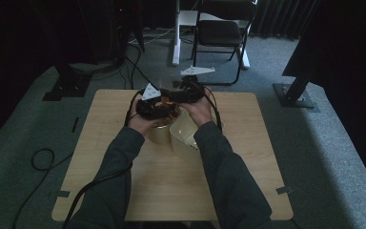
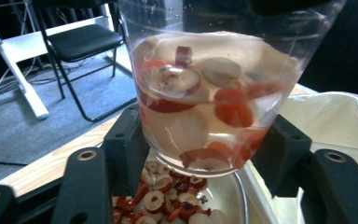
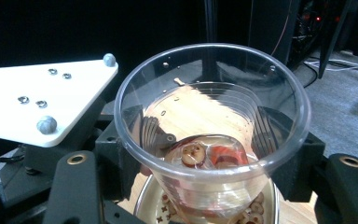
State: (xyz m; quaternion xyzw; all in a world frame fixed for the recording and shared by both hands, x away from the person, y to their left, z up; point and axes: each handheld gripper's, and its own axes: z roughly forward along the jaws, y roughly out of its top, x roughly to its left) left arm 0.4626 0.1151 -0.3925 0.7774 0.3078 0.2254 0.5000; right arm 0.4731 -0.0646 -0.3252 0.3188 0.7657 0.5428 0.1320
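Note:
A clear plastic cup (image 2: 205, 93) holds pale liquid with red and white sliced fruit. It hangs tilted over a metal bowl (image 2: 235, 196) of the same slices. The jaws of my left gripper (image 2: 205, 154) stand on either side of the cup's lower wall, with both pads against it. My right gripper (image 3: 205, 158) is shut on the cup (image 3: 209, 116) at mid height, and its pads show through the wall. In the high view both grippers, left (image 1: 156, 106) and right (image 1: 187, 93), meet at the cup (image 1: 167, 88) above the far middle of the table.
A white lined tub (image 1: 187, 136) stands right beside the bowl (image 1: 158, 133), under my right wrist. The wooden table (image 1: 248, 157) has rounded corners. A black folding chair (image 1: 221, 33) and cables on the floor lie beyond the table's far edge.

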